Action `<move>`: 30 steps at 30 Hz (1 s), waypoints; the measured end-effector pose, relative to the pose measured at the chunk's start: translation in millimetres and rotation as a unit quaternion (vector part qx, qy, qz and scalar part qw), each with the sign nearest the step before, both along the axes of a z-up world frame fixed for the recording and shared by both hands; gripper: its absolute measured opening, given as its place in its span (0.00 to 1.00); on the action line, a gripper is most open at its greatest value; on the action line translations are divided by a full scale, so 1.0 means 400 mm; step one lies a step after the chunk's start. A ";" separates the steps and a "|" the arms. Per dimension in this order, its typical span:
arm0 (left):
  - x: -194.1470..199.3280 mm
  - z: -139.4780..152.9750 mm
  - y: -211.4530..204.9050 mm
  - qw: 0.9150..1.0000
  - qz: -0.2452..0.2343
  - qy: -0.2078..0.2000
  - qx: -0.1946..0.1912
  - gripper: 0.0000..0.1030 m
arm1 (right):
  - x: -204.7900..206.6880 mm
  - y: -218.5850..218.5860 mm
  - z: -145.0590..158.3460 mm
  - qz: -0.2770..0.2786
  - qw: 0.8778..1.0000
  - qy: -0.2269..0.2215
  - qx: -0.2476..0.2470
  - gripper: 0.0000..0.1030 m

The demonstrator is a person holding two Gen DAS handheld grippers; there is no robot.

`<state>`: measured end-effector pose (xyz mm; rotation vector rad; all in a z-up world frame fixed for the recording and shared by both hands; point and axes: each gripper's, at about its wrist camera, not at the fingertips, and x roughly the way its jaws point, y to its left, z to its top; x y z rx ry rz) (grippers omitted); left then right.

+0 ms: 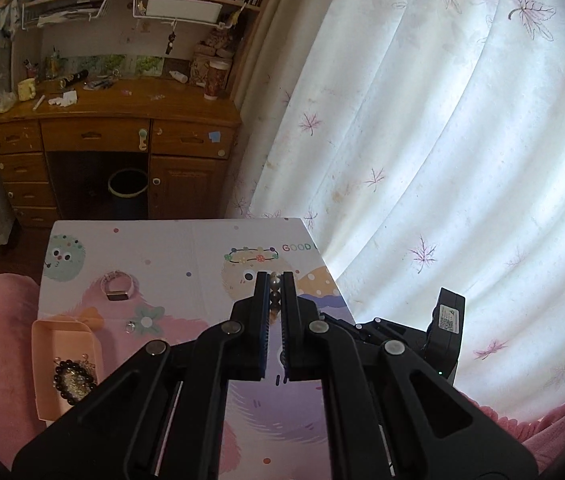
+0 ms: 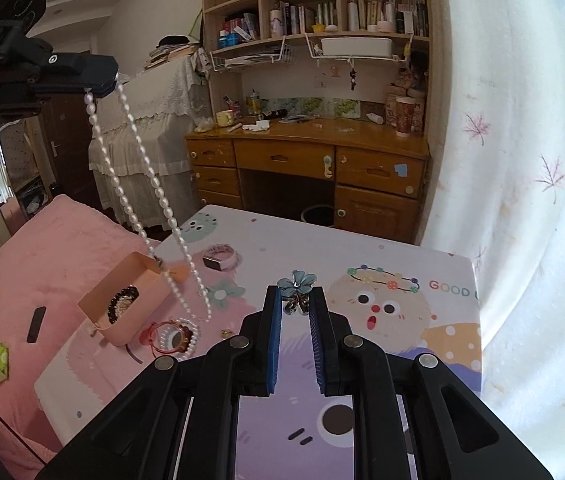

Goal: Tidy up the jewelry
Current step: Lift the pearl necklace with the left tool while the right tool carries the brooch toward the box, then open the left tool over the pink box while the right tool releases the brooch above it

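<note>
My left gripper [image 1: 275, 280] is shut on a pearl necklace [image 1: 275, 294], a few beads showing between its pads. In the right wrist view the left gripper [image 2: 102, 85] is high at the upper left, and the pearl necklace [image 2: 171, 221] hangs from it in a long loop down past a pink box [image 2: 144, 270] to the cartoon-print table [image 2: 402, 264]. My right gripper [image 2: 297, 294] is shut on a blue flower clip [image 2: 297, 283], held above the table. The pink box [image 1: 42, 360] holds a dark bead bracelet [image 1: 73, 376].
A pink-strapped watch [image 2: 220, 261] lies behind the box. Red and pearl bracelets [image 2: 172, 336] and a small ring [image 2: 225, 333] lie in front of it. Pink bedding [image 2: 22, 264] surrounds the table, with a wooden desk [image 2: 306, 152] beyond and a curtain [image 2: 522, 160] at the right.
</note>
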<state>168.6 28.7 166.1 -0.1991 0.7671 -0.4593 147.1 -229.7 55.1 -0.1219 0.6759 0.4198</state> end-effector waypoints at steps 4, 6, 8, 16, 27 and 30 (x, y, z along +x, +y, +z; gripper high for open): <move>-0.023 0.031 0.098 1.000 0.018 -0.008 0.000 0.03 | -0.021 0.111 0.029 0.025 1.000 -0.004 0.003 0.13; -0.030 0.040 0.156 1.000 0.029 -0.009 0.004 0.02 | -0.030 0.174 0.043 0.034 0.999 -0.006 0.007 0.13; -0.040 0.044 0.215 0.999 0.039 -0.007 0.008 0.03 | -0.037 0.233 0.053 0.043 0.999 -0.008 0.011 0.13; -0.038 0.010 0.417 0.998 0.051 0.006 0.019 0.03 | -0.050 0.487 0.069 0.057 0.998 -0.013 0.025 0.13; 0.008 -0.128 0.603 0.997 0.026 0.060 0.042 0.03 | -0.038 0.844 0.008 0.062 0.997 -0.001 0.042 0.14; 0.023 -0.176 0.635 0.996 0.018 0.076 0.049 0.03 | -0.019 0.935 -0.030 0.058 0.997 0.014 0.044 0.14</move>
